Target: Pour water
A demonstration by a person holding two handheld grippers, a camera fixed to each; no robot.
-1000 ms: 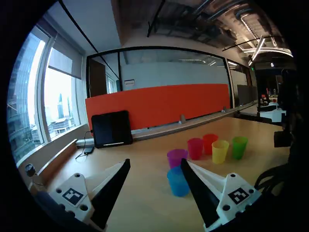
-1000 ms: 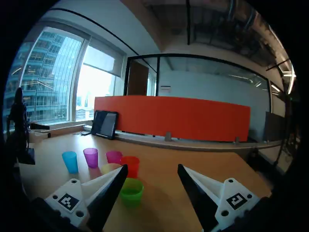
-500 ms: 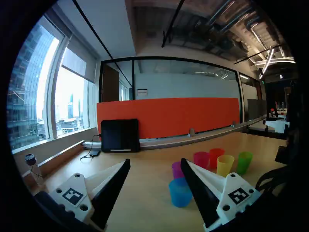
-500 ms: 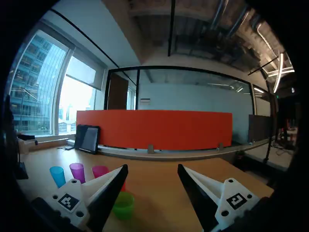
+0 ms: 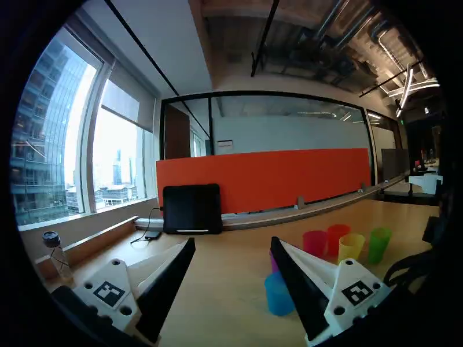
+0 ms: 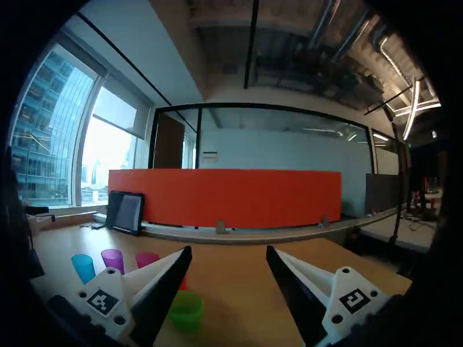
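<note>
Several coloured plastic cups stand in a loose row on the wooden table (image 5: 231, 272). In the left gripper view the blue cup (image 5: 278, 294) is nearest, partly behind my right finger; a purple cup peeks behind it, then pink (image 5: 314, 243), red (image 5: 337, 238), yellow (image 5: 351, 247) and green (image 5: 379, 244). My left gripper (image 5: 231, 254) is open and empty above the table. In the right gripper view the green cup (image 6: 186, 310) is nearest, with blue (image 6: 84, 268), purple (image 6: 112, 260) and pink (image 6: 146, 259) farther left. My right gripper (image 6: 228, 260) is open and empty.
A dark tablet (image 5: 191, 209) leans against the orange partition (image 5: 266, 178) at the table's back, with a cable beside it. A small bottle (image 5: 53, 254) stands on the window ledge at left. Dark equipment (image 5: 437, 231) sits at the table's right edge.
Both grippers have tilted up, so the cups have slid lower in each view. In the left gripper view the cups have shifted to the right. Both stay open.
</note>
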